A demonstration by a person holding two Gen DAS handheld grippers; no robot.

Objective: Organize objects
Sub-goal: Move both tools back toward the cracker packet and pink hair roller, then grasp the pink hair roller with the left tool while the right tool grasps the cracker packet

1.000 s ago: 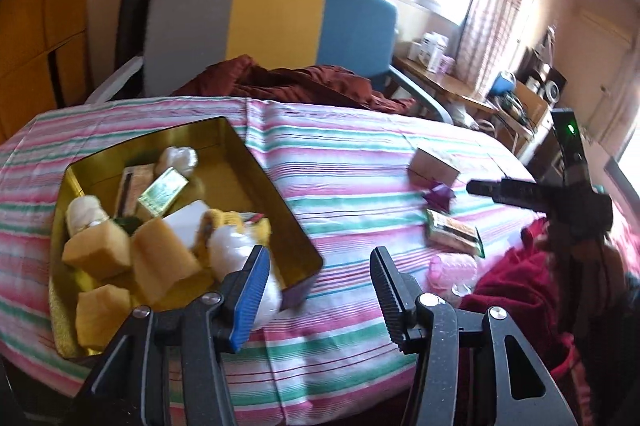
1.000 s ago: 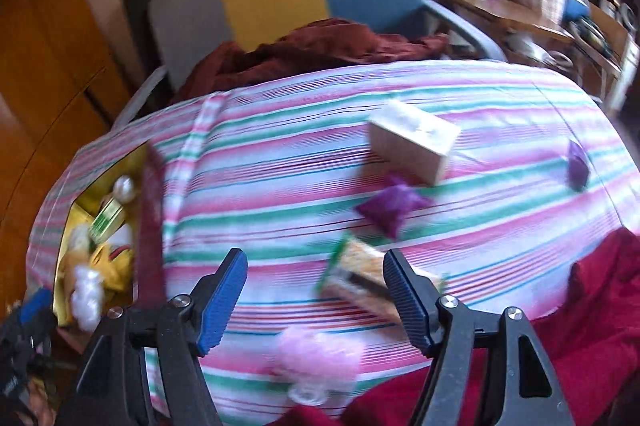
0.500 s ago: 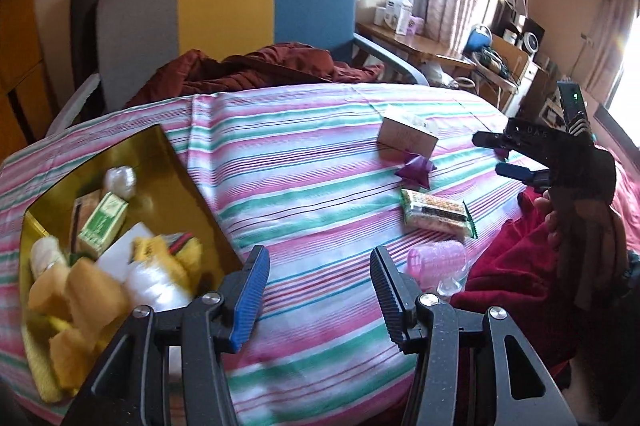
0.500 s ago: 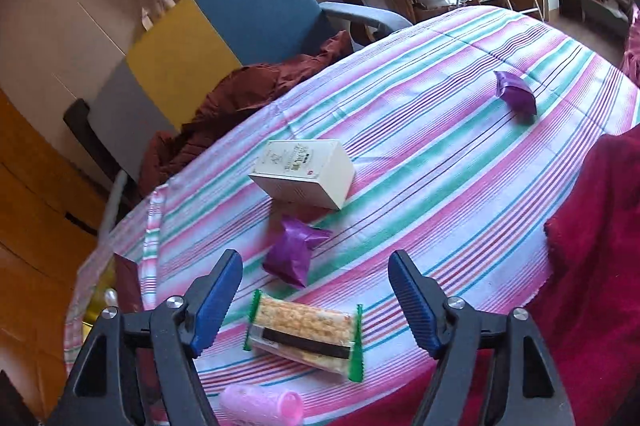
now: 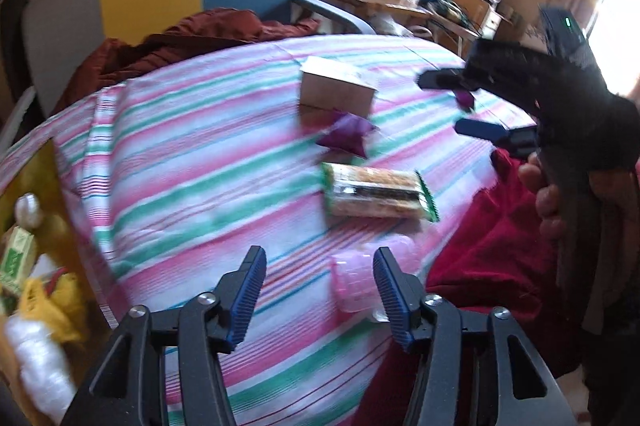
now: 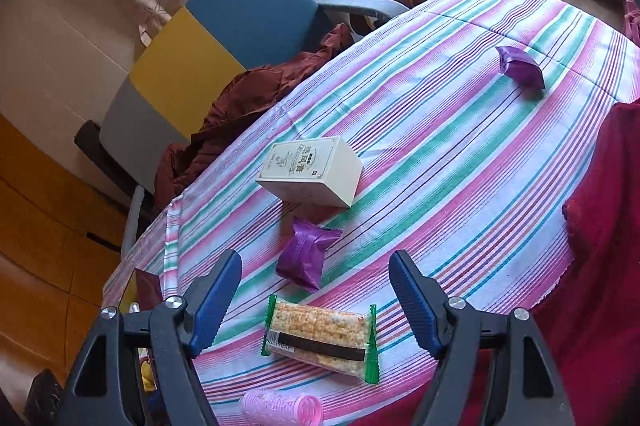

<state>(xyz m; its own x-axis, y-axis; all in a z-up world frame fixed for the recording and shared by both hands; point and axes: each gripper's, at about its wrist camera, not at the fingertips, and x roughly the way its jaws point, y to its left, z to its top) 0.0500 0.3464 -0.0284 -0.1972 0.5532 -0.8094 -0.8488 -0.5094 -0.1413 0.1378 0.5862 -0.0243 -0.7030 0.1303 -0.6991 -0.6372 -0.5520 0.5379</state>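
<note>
**Loose items on striped cloth, both grippers empty**

Left gripper (image 5: 318, 292): jaws spread wide, holding nothing. Pink hair roller (image 5: 362, 280) lies just beyond the fingertips, nearer the right-hand finger and partly hidden by it. Green-edged cracker pack (image 5: 376, 195) lies farther ahead of the fingers, slightly right of centre. Purple packet (image 5: 347, 136) beyond the pack, close to it. Cream box (image 5: 337, 93) beyond the packet, just beside it. Gold tin (image 5: 36, 226) far to the left of the left-hand finger, already containing a green-and-white carton, yellow pieces and white wrapped items; view blurred there.

Right gripper (image 6: 316, 300): jaws spread wide, holding nothing; also seen in the left wrist view, hand-held, at the far right. Cracker pack (image 6: 320, 334) lies between the two fingers, below their tips. Purple packet (image 6: 306, 254) just ahead of the fingertips, centred. Cream box (image 6: 310, 172) farther ahead, printed face up. Second purple packet (image 6: 520, 66) well ahead and to the right, apart from the rest. Hair roller (image 6: 282, 408) nearest the camera, between the finger bases.

Surface: striped tablecloth (image 6: 440, 130); red cloth (image 6: 600, 226) beside the right-hand finger.
</note>
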